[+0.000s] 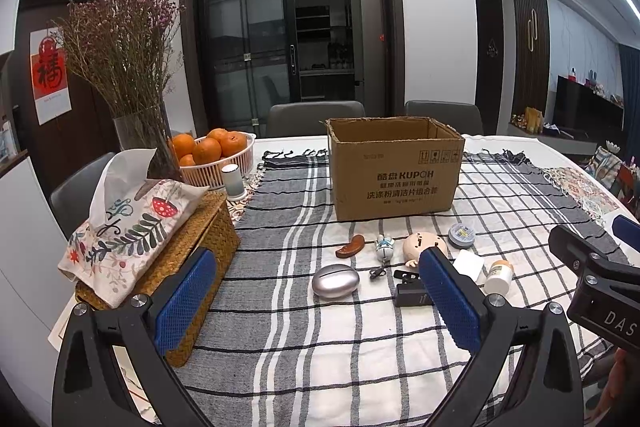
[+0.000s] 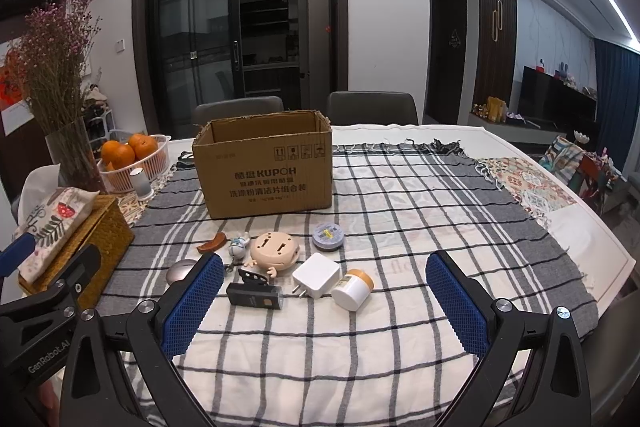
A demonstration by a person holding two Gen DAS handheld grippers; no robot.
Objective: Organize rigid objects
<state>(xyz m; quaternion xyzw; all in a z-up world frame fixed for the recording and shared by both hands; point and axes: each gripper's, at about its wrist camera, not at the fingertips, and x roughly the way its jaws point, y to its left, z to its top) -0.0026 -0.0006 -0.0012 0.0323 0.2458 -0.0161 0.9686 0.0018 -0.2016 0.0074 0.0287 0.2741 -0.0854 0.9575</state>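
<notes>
Left gripper (image 1: 316, 297) spread wide, empty, above checked cloth (image 1: 320, 347). Right gripper (image 2: 324, 303) likewise parted, empty. Small objects in cluster on cloth: silver case (image 1: 335, 280), white charger (image 2: 316, 275), jar (image 2: 352, 289); cardboard box (image 2: 264, 171) just behind.

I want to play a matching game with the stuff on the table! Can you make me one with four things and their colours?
Things:
1. charger plug
2. egg-shaped case
3. cardboard box
4. fruit in the basket

Colours:
A. brown
B. orange
C. white
D. silver

Right pairs: 1-C, 2-D, 3-A, 4-B
</notes>
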